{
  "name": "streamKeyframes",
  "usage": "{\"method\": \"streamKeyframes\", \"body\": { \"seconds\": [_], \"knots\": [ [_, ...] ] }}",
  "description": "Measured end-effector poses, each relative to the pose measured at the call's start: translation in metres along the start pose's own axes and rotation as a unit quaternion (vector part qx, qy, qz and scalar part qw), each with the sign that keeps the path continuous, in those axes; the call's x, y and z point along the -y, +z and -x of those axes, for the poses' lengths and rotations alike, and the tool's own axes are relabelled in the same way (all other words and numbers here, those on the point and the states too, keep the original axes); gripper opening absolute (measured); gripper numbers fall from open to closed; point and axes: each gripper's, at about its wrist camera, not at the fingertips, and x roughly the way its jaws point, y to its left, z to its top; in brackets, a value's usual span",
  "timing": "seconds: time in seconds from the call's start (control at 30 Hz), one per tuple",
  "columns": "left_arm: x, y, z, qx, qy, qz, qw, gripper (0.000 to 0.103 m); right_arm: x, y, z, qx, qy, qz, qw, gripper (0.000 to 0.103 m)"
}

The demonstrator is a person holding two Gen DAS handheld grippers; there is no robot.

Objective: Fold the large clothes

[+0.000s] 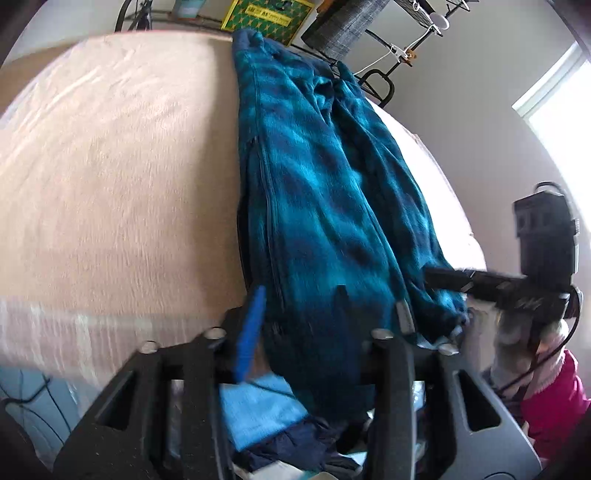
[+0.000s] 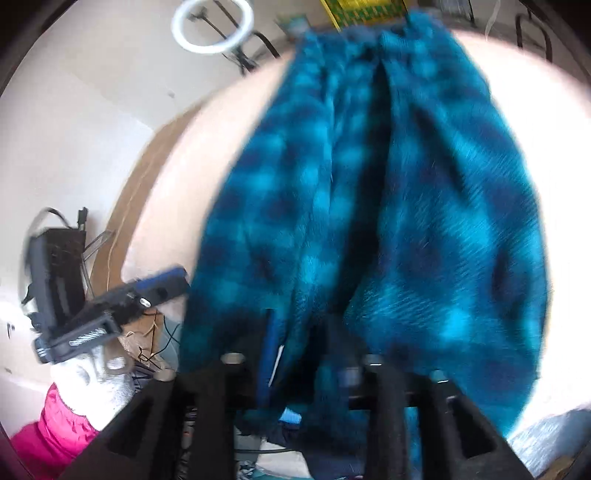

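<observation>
A teal and navy plaid fleece garment (image 1: 317,192) lies lengthwise on the pink bed (image 1: 110,184), and its near end hangs over the bed's front edge. My left gripper (image 1: 301,295) sits at the left part of that near end. It is open, with fleece between the blue finger (image 1: 253,325) and the dark one. My right gripper (image 2: 303,321) sits at the right part of the same end. It is also open around the fabric (image 2: 406,221), though that view is blurred. Each gripper shows in the other's view: the right gripper (image 1: 432,277) and the left gripper (image 2: 177,280).
Dark and light blue clothes (image 1: 266,417) lie below the bed's front edge. A person's pink sleeve (image 1: 554,402) is at the right. A green box (image 1: 266,18) and a metal rack (image 1: 380,81) stand behind the bed. A ring light (image 2: 212,26) stands at the far left.
</observation>
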Motion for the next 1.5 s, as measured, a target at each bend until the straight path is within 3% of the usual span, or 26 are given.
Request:
{"method": "streamKeyframes", "body": {
  "seconds": [0.03,0.17,0.3,0.37,0.43,0.6,0.9,1.1,1.23,1.5],
  "knots": [
    [-0.001,-0.005,0.0,-0.004,-0.011,0.009,0.9999,0.051,0.003,-0.003,0.014,0.009,-0.009,0.007,1.0,0.043],
    [-0.014,-0.022,-0.002,-0.03,-0.052,0.064,0.9962,0.051,0.038,-0.01,0.059,0.028,-0.044,-0.005,0.999,0.067],
    [-0.02,-0.034,-0.013,-0.042,-0.049,0.089,0.9939,0.051,0.079,-0.023,0.059,-0.001,-0.06,-0.047,0.997,0.067],
    [-0.024,-0.036,-0.017,-0.045,-0.062,0.106,0.9914,0.052,0.097,-0.031,0.053,-0.017,-0.035,-0.071,0.997,0.067],
    [-0.026,-0.035,-0.017,-0.039,-0.076,0.119,0.9892,0.059,0.107,-0.034,0.049,-0.029,-0.01,-0.086,0.996,0.067],
    [-0.014,-0.037,-0.022,-0.037,-0.07,0.112,0.9905,0.059,0.116,-0.048,0.022,-0.062,0.031,-0.104,0.992,0.067],
    [-0.004,-0.05,-0.05,-0.081,-0.095,0.135,0.983,0.059,0.112,-0.048,-0.01,-0.084,0.094,-0.126,0.984,0.061],
    [0.0,-0.048,-0.039,-0.086,-0.094,0.128,0.9835,0.038,0.106,-0.049,-0.011,-0.096,0.13,-0.126,0.979,0.043],
    [0.003,-0.043,-0.029,-0.086,-0.102,0.134,0.9819,0.032,0.101,-0.046,0.004,-0.084,0.157,-0.125,0.976,0.028],
    [0.029,-0.025,-0.001,-0.061,-0.133,0.134,0.9801,0.028,0.095,-0.043,0.037,-0.033,0.188,-0.139,0.972,0.021]
  ]
}}
